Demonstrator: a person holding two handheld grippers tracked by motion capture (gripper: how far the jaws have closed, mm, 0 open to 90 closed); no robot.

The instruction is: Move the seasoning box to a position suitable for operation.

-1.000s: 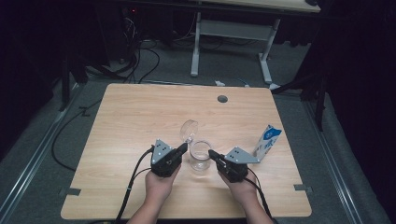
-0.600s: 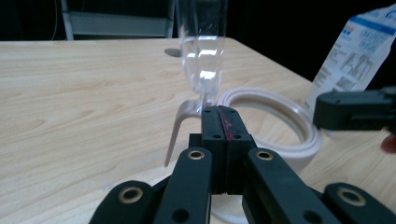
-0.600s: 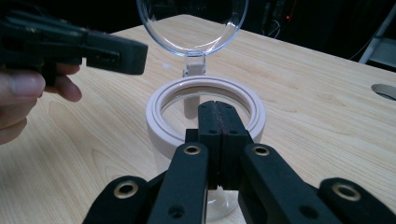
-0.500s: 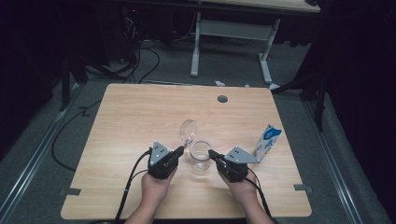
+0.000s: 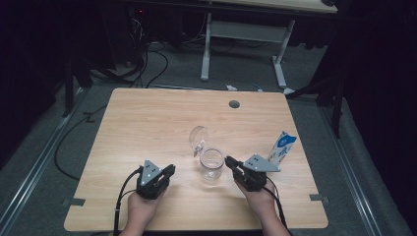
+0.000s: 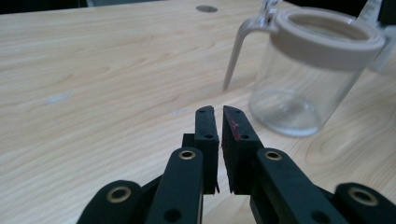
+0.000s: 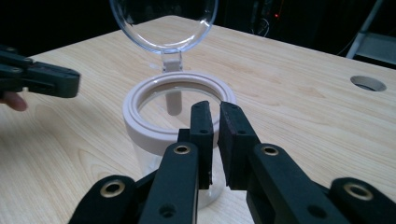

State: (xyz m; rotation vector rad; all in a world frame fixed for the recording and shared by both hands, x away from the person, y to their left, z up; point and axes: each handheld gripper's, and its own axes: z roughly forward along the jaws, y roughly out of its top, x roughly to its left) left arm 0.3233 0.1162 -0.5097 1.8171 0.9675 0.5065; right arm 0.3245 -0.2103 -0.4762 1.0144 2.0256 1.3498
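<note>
A clear jar (image 5: 211,164) with a beige rim stands in the middle of the table, its hinged clear lid (image 5: 199,135) tipped up and back. My left gripper (image 5: 169,170) sits low to the jar's left, apart from it. Its jaws (image 6: 218,112) have just been opening to a thin gap with nothing in it; the jar (image 6: 303,79) stands ahead on the right. My right gripper (image 5: 228,161) is at the jar's right side. Its jaws (image 7: 215,108) have also just been opening, a sliver apart at the near rim (image 7: 140,122), below the lid (image 7: 163,23).
A blue and white carton (image 5: 282,147) stands upright just behind the right hand. A round cable hole (image 5: 234,104) is at the far side of the wooden table (image 5: 147,123). Cables trail off the near edge. The left gripper (image 7: 46,79) reaches in beside the jar.
The left hand has drawn back from the jar toward the near left and sunk lower. The right hand has stayed beside the jar.
</note>
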